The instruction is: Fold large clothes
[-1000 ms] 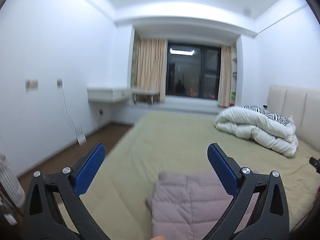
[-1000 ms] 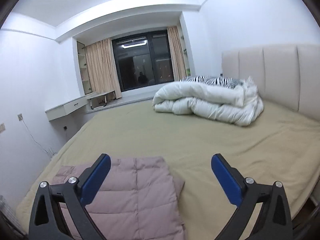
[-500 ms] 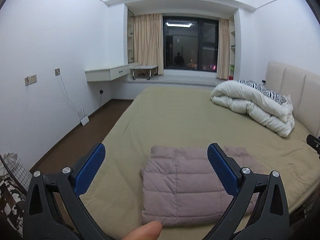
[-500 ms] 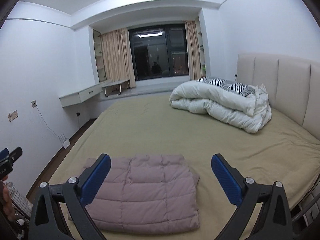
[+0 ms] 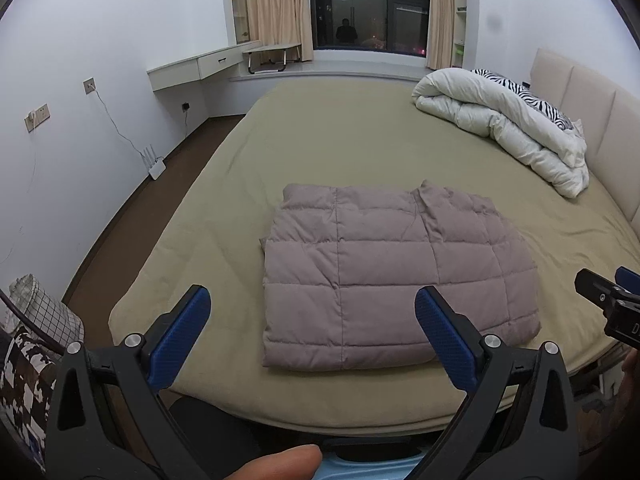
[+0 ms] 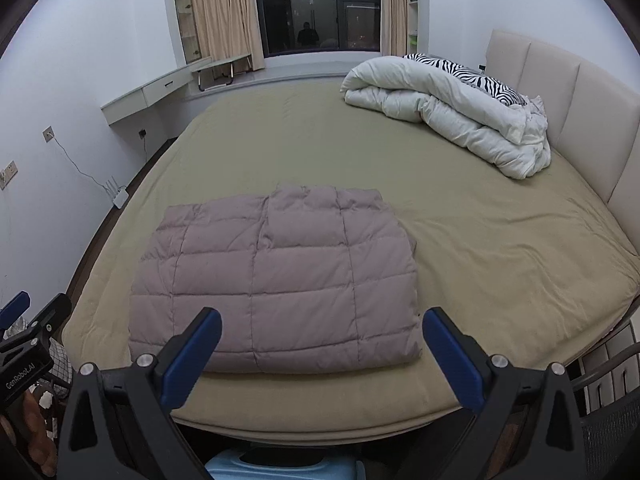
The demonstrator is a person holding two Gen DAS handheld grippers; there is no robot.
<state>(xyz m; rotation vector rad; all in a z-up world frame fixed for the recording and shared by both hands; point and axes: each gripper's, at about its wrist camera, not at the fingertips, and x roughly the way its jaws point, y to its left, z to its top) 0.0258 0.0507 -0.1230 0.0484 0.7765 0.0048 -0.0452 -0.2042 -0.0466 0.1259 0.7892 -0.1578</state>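
A mauve quilted down garment lies folded into a flat rectangle near the front edge of the olive bed; it also shows in the right wrist view. My left gripper is open and empty, held back from the bed's front edge, in front of the garment. My right gripper is open and empty, also held back in front of the garment. The right gripper shows at the right edge of the left wrist view, and the left gripper shows at the left edge of the right wrist view.
A rolled white duvet with a zebra pillow lies at the far right by the beige headboard. A wall desk, a router on the floor and a checked basket stand to the left. A blue stool is below.
Both grippers have pulled back and tilted down, so the whole folded garment and the bed's front edge now show. Both stay open and empty.
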